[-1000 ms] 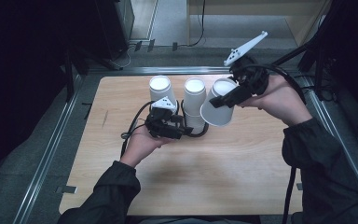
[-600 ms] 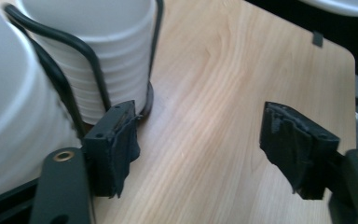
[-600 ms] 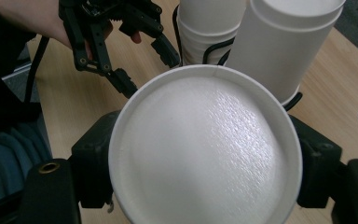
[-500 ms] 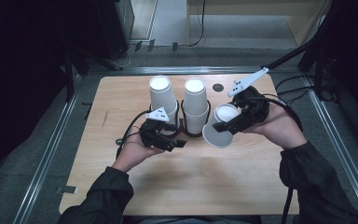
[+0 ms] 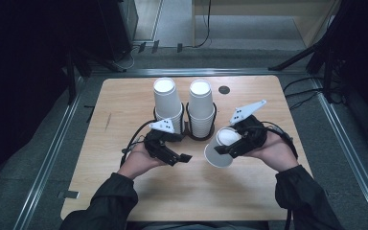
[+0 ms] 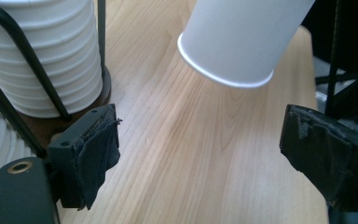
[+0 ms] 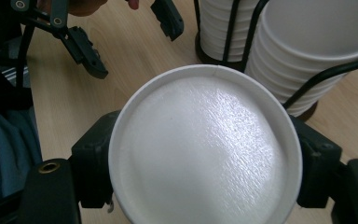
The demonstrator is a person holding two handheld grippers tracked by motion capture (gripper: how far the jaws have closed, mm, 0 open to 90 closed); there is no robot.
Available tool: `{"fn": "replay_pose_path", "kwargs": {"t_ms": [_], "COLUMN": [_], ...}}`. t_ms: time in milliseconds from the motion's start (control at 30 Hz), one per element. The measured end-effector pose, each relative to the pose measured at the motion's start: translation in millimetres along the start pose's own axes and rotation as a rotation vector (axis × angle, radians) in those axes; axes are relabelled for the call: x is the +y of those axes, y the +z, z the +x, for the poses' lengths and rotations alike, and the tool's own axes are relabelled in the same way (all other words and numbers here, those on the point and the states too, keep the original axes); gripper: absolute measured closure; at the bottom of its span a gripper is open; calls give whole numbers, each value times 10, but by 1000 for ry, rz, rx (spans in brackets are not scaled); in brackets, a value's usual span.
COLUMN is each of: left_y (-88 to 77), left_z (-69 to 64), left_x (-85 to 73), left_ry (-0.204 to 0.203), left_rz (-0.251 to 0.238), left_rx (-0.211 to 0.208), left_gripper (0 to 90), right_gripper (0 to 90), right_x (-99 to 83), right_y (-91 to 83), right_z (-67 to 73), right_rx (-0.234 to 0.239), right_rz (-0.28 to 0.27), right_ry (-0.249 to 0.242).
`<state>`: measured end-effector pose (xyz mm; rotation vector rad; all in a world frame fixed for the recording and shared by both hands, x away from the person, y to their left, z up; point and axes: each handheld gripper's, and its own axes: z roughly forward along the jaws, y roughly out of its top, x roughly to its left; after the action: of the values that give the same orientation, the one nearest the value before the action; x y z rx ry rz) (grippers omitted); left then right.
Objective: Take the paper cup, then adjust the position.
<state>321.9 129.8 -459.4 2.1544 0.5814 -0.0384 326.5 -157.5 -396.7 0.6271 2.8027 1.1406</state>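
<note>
My right gripper is clamped on a single white paper cup, one jaw on each side of its wall near the base. In the right gripper view the cup's closed bottom faces the camera, with a black jaw pressed against it on either side. From the high view the cup hangs tilted, its open mouth pointing down and toward the near left, over the wooden table right of centre. I cannot tell whether its rim touches the wood.

My left gripper sits just left of that cup, its jaws spread wide apart with nothing between them. In the left gripper view I see bare wood between the two padded jaws and the cup's rim hanging ahead of them.

Farther back, at the middle of the table, stands a black wire rack holding two stacks of white cups, bottoms up: the left stack and the right stack. The rack is near both grippers. A small dark hole marks the table's far edge.
</note>
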Motion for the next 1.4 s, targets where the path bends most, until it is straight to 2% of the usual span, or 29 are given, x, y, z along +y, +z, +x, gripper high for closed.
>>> {"fn": "replay_pose_path", "kwargs": {"t_ms": [33, 133, 167, 233, 367, 467, 533, 633, 833, 867, 933, 1000, 1200, 1400], "left_y": [0, 11, 18, 23, 53, 79, 103, 157, 246, 275, 301, 323, 378, 435], "left_z": [0, 32, 35, 19, -12, -12, -7, -36, -54, -69, -77, -88, -135, -185], "left_x": [0, -41, -57, -69, -86, -94, -103, -115, -120, -116, -109, -99, -81, -74], "left_ry": [0, -46, -46, -17, 9, 26, 24, 40, 35, 48, 47, 43, 66, 91], "left_rz": [0, 6, 18, 29, 34, 58, 61, 59, 40, 34, 19, 9, 4, 5], "left_rx": [0, 6, 15, 33, 34, 21, -10, -2, -12, 5, 14, 3, -29, -28], "left_gripper": [123, 148, 149, 150, 148, 121, 96, 96, 99, 98, 78, 11, 5, 4], "right_gripper": [245, 245, 245, 245, 245, 245, 245, 245, 246, 246, 247, 248, 250, 250], "right_x": [0, -104, -127, -165, -224, -286, -308, -316, -271, -260, -241, -226, -177, -131], "right_y": [0, 141, 171, 220, 299, 368, 412, 450, 474, 471, 463, 451, 409, 381], "right_z": [0, -6, -12, -21, -38, -51, -61, -61, -40, -35, -27, -17, 24, 68], "right_rx": [0, 28, 33, 46, 57, 69, 74, 90, 125, 136, 148, 152, 174, 175], "right_rz": [0, -13, -19, -27, -37, -42, -29, -52, -111, -122, -143, -157, -196, -225], "right_ry": [0, 3, 0, 7, -2, 16, 33, 40, 30, 34, 32, 28, 10, -2]}}
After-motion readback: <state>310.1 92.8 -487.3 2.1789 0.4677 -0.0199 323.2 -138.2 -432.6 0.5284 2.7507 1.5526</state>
